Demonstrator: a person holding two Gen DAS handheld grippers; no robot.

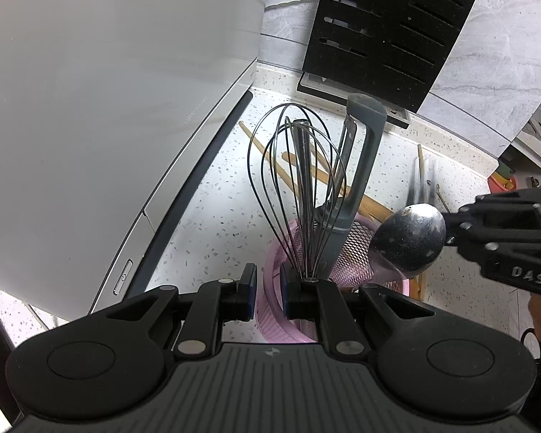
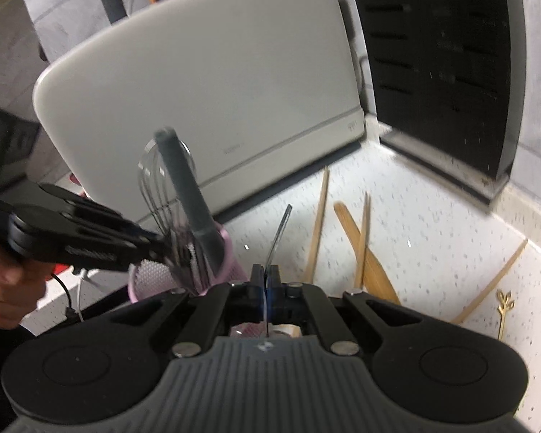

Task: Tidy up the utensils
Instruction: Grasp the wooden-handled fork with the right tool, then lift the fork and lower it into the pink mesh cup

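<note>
A pink mesh utensil holder [image 1: 357,245] stands on the speckled counter. A wire whisk [image 1: 292,180] and a grey-handled tool [image 1: 360,166] stand upright in it. My left gripper [image 1: 268,288] is shut on the holder's near rim, one pad inside and one outside. My right gripper [image 1: 451,231] comes in from the right, shut on a metal spoon [image 1: 409,240] whose bowl hangs just above the holder's right edge. In the right wrist view the spoon [image 2: 278,238] shows edge-on between the closed pads of the right gripper [image 2: 267,278]. There the left gripper [image 2: 158,249] meets the holder [image 2: 227,256].
A big white appliance [image 2: 198,90] stands behind the holder, with a black slotted knife block [image 2: 440,72] to its right. Wooden chopsticks [image 2: 317,223], a wooden spatula [image 2: 371,263] and a gold pick [image 2: 503,310] lie loose on the counter. A hand [image 2: 7,288] holds the left gripper.
</note>
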